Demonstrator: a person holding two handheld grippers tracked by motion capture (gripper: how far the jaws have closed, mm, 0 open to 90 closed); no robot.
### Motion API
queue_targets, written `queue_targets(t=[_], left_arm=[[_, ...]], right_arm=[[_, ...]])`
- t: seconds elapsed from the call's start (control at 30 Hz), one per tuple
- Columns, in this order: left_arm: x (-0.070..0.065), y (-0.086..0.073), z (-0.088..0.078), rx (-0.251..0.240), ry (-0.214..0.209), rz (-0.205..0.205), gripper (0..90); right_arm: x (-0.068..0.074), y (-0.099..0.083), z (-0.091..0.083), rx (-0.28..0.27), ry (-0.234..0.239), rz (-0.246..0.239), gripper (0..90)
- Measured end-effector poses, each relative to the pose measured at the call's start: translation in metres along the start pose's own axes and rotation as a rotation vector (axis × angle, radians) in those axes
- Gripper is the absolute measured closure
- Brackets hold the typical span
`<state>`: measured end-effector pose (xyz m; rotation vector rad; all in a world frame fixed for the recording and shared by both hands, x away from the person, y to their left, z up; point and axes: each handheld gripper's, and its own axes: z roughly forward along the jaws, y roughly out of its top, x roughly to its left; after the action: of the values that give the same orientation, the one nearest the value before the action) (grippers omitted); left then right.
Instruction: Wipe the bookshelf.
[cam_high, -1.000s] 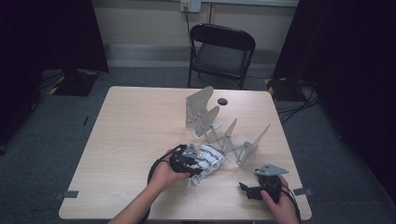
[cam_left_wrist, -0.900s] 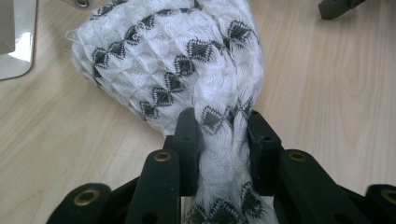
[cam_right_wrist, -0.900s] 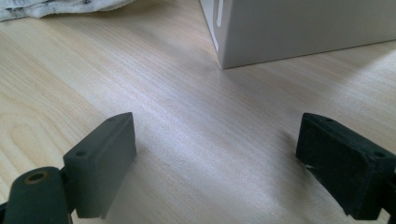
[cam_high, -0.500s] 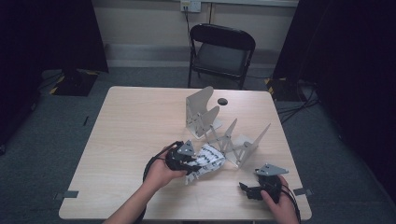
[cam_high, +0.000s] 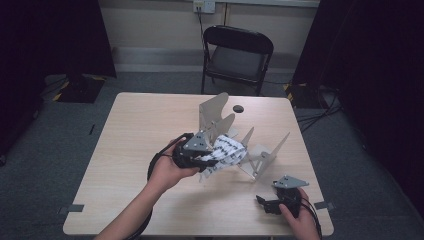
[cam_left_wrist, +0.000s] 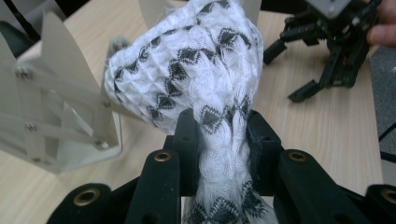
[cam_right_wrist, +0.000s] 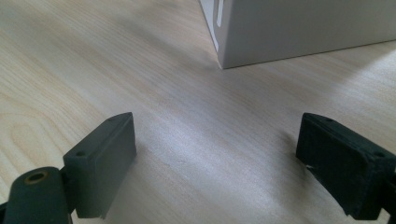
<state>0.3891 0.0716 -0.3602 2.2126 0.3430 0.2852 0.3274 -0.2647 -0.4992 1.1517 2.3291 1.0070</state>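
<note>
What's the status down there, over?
Left tongs clamped on patterned cloth. Right tongs open, on table. Grey rack beside cloth.

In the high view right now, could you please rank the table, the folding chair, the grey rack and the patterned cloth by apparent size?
1. table
2. folding chair, farther from the camera, so its real size is unsure
3. grey rack
4. patterned cloth, bunched in the left gripper

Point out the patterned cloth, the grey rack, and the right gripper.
patterned cloth (cam_left_wrist: 196, 60), left gripper view, on its bunched upper part.
grey rack (cam_high: 260, 155), high view, on a flat panel near its right end.
right gripper (cam_high: 264, 204), high view, between its open jaws.
</note>
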Motion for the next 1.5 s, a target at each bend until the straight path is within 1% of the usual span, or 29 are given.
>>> queue_targets(t=[0.1, 0.17, 0.2, 0.23, 0.27, 0.3, 0.37, 0.4, 0.43, 0.5, 0.67, 0.7, 0.87, 0.9, 0.93, 0.97, 1.03, 1.1, 1.13, 1.17, 1.23, 1.33, 1.4, 1.47, 1.5], left_arm=[[0.0, 0.004, 0.004, -0.006, -0.003, -0.003, 70.1], [0.001, 0.004, 0.011, -0.002, -0.007, -0.002, 70.3], [0.0, 0.002, 0.019, 0.005, -0.013, -0.009, 70.3], [0.0, 0.002, 0.019, 0.005, -0.013, -0.009, 70.3], [-0.001, -0.003, 0.028, 0.015, -0.024, -0.018, 70.3], [-0.001, -0.003, 0.028, 0.015, -0.024, -0.018, 70.3], [-0.002, -0.008, 0.034, 0.034, -0.032, -0.023, 70.3], [-0.002, -0.013, 0.038, 0.041, -0.034, -0.033, 70.3], [-0.002, -0.013, 0.038, 0.041, -0.034, -0.033, 70.3], [-0.002, -0.018, 0.042, 0.057, -0.041, -0.032, 70.3], [-0.004, -0.025, 0.047, 0.058, -0.046, -0.041, 70.3], [-0.004, -0.027, 0.049, 0.065, -0.044, -0.04, 70.3], [-0.007, -0.033, 0.054, 0.069, -0.049, -0.048, 70.3], [-0.007, -0.035, 0.055, 0.079, -0.051, -0.045, 70.3], [-0.008, -0.036, 0.057, 0.073, -0.051, -0.053, 70.3], [-0.009, -0.039, 0.059, 0.086, -0.056, -0.052, 70.4], [-0.01, -0.041, 0.062, 0.086, -0.057, -0.06, 70.3], [-0.01, -0.043, 0.063, 0.09, -0.058, -0.056, 70.3], [-0.009, -0.045, 0.064, 0.108, -0.059, -0.053, 70.3], [-0.009, -0.045, 0.064, 0.108, -0.059, -0.053, 70.3], [-0.01, -0.048, 0.067, 0.108, -0.06, -0.067, 70.3], [-0.01, -0.052, 0.069, 0.122, -0.066, -0.064, 70.3], [-0.011, -0.056, 0.071, 0.123, -0.064, -0.075, 70.4], [-0.01, -0.059, 0.073, 0.133, -0.071, -0.072, 70.3], [-0.011, -0.06, 0.074, 0.137, -0.07, -0.079, 70.3]], right_arm=[[0.0, 0.0, 0.0, 0.0, 0.0, 0.0, 11.4], [0.0, 0.0, 0.0, 0.0, 0.0, 0.001, 11.4], [0.0, 0.0, 0.0, 0.0, 0.0, 0.0, 11.4], [0.0, 0.0, 0.0, 0.0, 0.0, 0.001, 11.4], [0.0, 0.0, 0.0, 0.0, 0.0, 0.0, 11.4], [0.0, 0.0, 0.0, 0.0, 0.0, 0.0, 11.4], [0.0, 0.0, 0.0, 0.0, 0.0, 0.001, 11.4], [0.0, 0.0, 0.0, 0.0, 0.001, 0.001, 11.4], [0.0, 0.0, 0.0, 0.0, 0.001, 0.001, 11.4], [0.0, 0.0, 0.0, 0.0, 0.001, 0.001, 11.4], [0.0, 0.0, 0.0, 0.0, 0.0, 0.001, 11.4], [0.0, 0.0, 0.0, 0.0, 0.001, 0.001, 11.4], [0.0, 0.0, 0.0, 0.0, 0.0, 0.001, 11.4], [0.0, 0.0, 0.0, 0.0, 0.001, 0.001, 11.4], [0.0, 0.0, 0.0, 0.0, 0.0, 0.001, 11.4], [0.0, 0.0, 0.0, 0.0, 0.0, 0.0, 11.4], [0.0, 0.0, 0.0, 0.0, 0.001, 0.001, 11.4], [0.0, 0.0, 0.0, 0.0, 0.001, 0.001, 11.4], [0.0, 0.0, 0.0, 0.0, 0.001, 0.001, 11.4], [0.0, 0.0, 0.0, 0.0, 0.001, 0.001, 11.4], [0.0, 0.0, 0.0, 0.0, 0.001, 0.001, 11.4], [0.0, 0.0, 0.0, 0.0, 0.0, 0.0, 11.4], [0.0, 0.0, 0.0, 0.0, 0.0, 0.0, 11.4], [0.0, 0.0, 0.0, 0.0, 0.0, 0.001, 11.4], [0.0, 0.0, 0.0, 0.0, 0.001, 0.0, 11.4]])
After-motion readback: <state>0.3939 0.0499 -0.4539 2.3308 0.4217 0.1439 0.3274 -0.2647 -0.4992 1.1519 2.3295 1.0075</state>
